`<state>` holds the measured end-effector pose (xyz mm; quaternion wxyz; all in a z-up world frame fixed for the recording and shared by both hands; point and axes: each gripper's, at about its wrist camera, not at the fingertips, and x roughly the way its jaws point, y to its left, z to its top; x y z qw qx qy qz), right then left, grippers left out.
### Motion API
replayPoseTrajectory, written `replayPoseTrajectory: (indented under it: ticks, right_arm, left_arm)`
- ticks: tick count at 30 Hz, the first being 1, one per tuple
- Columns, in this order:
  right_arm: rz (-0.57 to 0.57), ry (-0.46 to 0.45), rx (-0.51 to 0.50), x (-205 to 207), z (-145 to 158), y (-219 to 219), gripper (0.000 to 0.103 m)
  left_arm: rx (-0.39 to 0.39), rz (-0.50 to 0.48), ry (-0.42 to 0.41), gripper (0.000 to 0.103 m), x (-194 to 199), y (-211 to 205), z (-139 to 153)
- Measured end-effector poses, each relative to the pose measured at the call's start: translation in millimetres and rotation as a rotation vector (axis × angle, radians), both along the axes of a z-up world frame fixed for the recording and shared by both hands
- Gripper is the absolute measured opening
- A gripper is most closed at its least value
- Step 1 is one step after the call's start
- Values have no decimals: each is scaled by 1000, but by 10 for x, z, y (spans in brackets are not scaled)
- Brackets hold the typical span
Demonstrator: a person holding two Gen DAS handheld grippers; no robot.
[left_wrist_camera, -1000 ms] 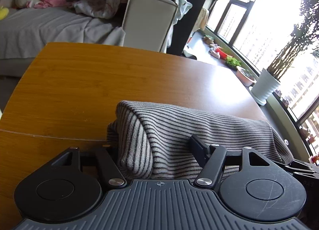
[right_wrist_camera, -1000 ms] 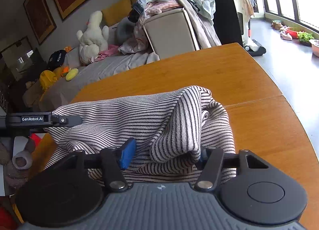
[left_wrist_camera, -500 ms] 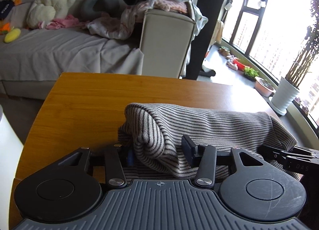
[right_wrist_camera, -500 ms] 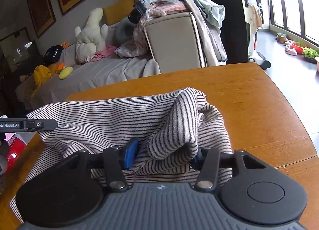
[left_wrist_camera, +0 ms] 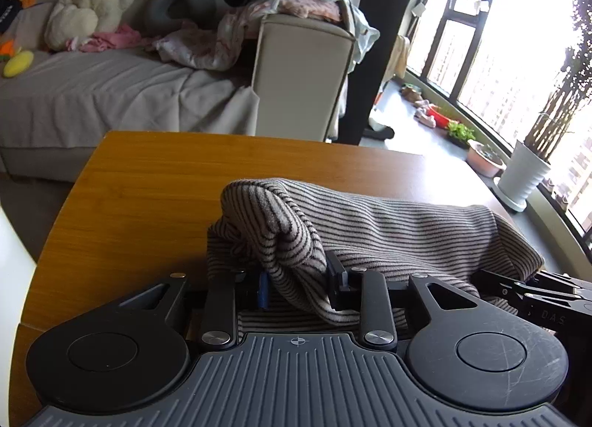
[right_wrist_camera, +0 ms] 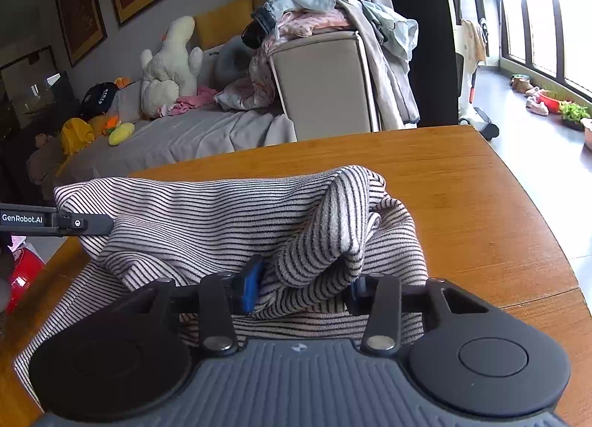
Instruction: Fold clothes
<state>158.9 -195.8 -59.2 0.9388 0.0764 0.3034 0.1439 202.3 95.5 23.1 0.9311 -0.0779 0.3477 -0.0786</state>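
A grey-and-black striped garment (left_wrist_camera: 388, 227) lies bunched across the wooden table (left_wrist_camera: 148, 183). My left gripper (left_wrist_camera: 299, 281) is shut on a raised fold at the garment's left end. In the right wrist view the same garment (right_wrist_camera: 207, 212) stretches leftward. My right gripper (right_wrist_camera: 303, 284) has a thick fold of its right end between the blue pads; the jaws are closing and the pads press the cloth. Each gripper shows at the edge of the other's view: the right gripper's fingers (left_wrist_camera: 536, 294) and the left gripper's fingers (right_wrist_camera: 55, 222).
Beyond the table (right_wrist_camera: 462, 186) stands a grey sofa (left_wrist_camera: 111, 94) with a white plush toy (right_wrist_camera: 170, 64) and a heap of clothes (right_wrist_camera: 325, 13) on its armrest. A white plant pot (left_wrist_camera: 521, 175) stands by the windows on the right.
Both pairs of jaws have narrowed onto the folds of the striped garment, the left one the most. Both views have tipped upward, so more of the sofa and room shows.
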Motion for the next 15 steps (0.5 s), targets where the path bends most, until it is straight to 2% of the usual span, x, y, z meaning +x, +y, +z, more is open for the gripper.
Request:
replayPoseTrajectory:
  ticks: [4, 9, 12, 15]
  right_arm:
    - [23, -44, 56, -92, 249, -99, 30]
    - [60, -111, 157, -397, 624, -340, 29]
    - [78, -105, 152, -617, 626, -422, 29]
    - [84, -49, 156, -827, 442, -482, 29]
  left_arm:
    - [-4, -10, -29, 26, -96, -14, 173]
    - [-21, -46, -79, 25, -463, -88, 431]
    - [-35, -71, -92, 26, -757, -129, 481]
    - [-45, -86, -66, 27, -1007, -147, 360]
